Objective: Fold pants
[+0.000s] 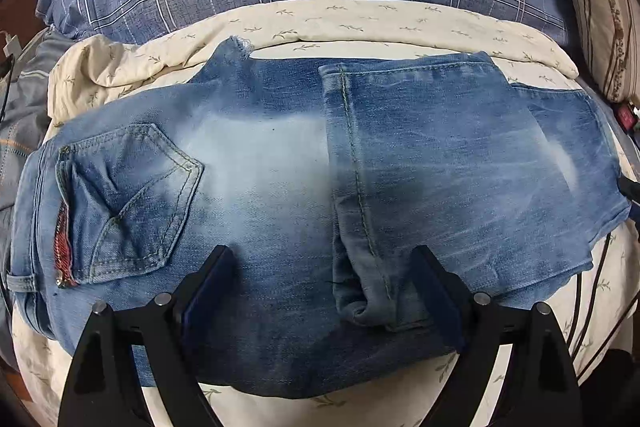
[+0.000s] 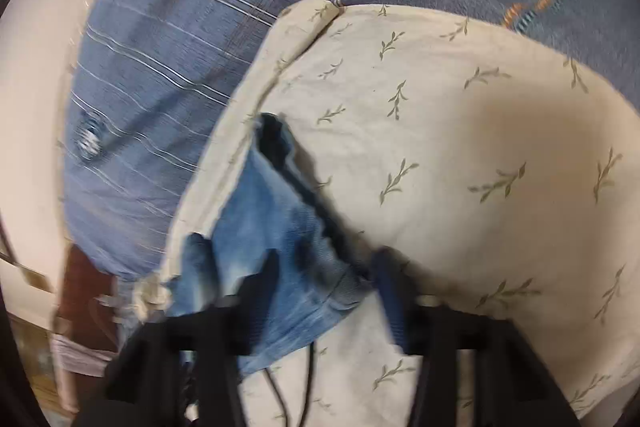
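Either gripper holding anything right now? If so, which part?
Neither. The left gripper is open over the folded jeans, fingers apart. The right gripper is also open, straddling the jeans' edge without clamping; that view is blurred.

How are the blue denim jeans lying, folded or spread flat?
Folded: on the faded blue denim jeans, the leg hem lies doubled back beside the back pocket.
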Tool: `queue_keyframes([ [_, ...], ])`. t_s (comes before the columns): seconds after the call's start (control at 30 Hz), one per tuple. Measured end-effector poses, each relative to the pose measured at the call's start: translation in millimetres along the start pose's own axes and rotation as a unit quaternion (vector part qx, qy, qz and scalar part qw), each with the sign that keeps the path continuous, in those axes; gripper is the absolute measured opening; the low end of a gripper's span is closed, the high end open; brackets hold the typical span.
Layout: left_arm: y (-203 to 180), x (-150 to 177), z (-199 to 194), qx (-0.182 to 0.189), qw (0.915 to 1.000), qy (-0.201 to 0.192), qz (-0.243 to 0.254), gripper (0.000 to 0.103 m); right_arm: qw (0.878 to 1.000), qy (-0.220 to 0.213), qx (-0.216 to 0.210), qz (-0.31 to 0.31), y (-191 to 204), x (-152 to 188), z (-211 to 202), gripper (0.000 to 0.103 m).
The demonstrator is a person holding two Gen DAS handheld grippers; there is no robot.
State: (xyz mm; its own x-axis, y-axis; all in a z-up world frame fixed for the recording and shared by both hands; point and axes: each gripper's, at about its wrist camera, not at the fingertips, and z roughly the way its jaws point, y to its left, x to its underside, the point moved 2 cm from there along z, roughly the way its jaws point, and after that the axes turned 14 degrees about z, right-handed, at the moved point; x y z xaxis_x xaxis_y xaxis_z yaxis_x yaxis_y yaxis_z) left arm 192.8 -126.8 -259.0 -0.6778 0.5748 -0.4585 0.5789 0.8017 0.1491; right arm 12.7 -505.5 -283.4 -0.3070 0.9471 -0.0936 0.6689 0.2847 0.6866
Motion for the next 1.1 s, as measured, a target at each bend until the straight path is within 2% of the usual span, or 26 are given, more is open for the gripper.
queue_keyframes([
  [0.07,5,0,-9,-0.007,0.9999,-0.009,-0.006,0.09,1.0,-0.013,0.009,-0.025,8,5,-9,0.023],
  [0.17,20,3,-27,-0.007,0.9991,-0.032,-0.027,0.09,0.995,-0.044,0.011,-0.087,42,21,-29,0.023],
  [0.33,44,11,-56,-0.024,0.9965,-0.063,-0.05,0.09,0.982,-0.043,-0.037,-0.177,117,63,-49,0.022],
  [0.37,52,17,-63,-0.03,0.9956,-0.069,-0.056,0.09,0.98,-0.037,-0.046,-0.19,130,74,-48,0.019],
  [0.47,74,31,-77,-0.044,0.9931,-0.08,-0.074,0.09,0.97,0.0,-0.067,-0.232,168,115,-35,0.017],
  [0.6,101,50,-88,-0.068,0.9896,-0.087,-0.092,0.09,0.958,0.067,-0.077,-0.267,193,173,3,0.017],
  [0.63,107,54,-89,-0.072,0.989,-0.086,-0.096,0.09,0.957,0.086,-0.078,-0.267,195,185,15,0.017],
  [0.73,119,66,-92,-0.082,0.9878,-0.085,-0.102,0.09,0.947,0.187,-0.091,-0.245,192,219,58,0.017],
  [0.77,121,67,-92,-0.089,0.9874,-0.084,-0.1,0.09,0.944,0.207,-0.089,-0.241,187,225,67,0.018],
  [0.8,120,68,-92,-0.094,0.9871,-0.084,-0.098,0.09,0.943,0.209,-0.083,-0.244,184,230,72,0.018],
  [0.87,116,68,-93,-0.095,0.9874,-0.086,-0.093,0.09,0.943,0.145,-0.037,-0.296,181,233,70,0.018],
  [0.93,107,62,-91,-0.087,0.9887,-0.085,-0.088,0.09,0.931,0.074,0.023,-0.356,180,231,64,0.018],
  [0.97,102,60,-92,-0.084,0.9892,-0.086,-0.083,0.09,0.93,0.056,0.027,-0.362,178,225,60,0.018],
  [1.03,86,50,-92,-0.071,0.9909,-0.09,-0.07,0.09,0.94,0.035,0.012,-0.338,172,203,51,0.018],
  [1.1,67,38,-91,-0.052,0.9925,-0.095,-0.056,0.09,0.945,0.006,0.023,-0.327,166,181,45,0.018],
])
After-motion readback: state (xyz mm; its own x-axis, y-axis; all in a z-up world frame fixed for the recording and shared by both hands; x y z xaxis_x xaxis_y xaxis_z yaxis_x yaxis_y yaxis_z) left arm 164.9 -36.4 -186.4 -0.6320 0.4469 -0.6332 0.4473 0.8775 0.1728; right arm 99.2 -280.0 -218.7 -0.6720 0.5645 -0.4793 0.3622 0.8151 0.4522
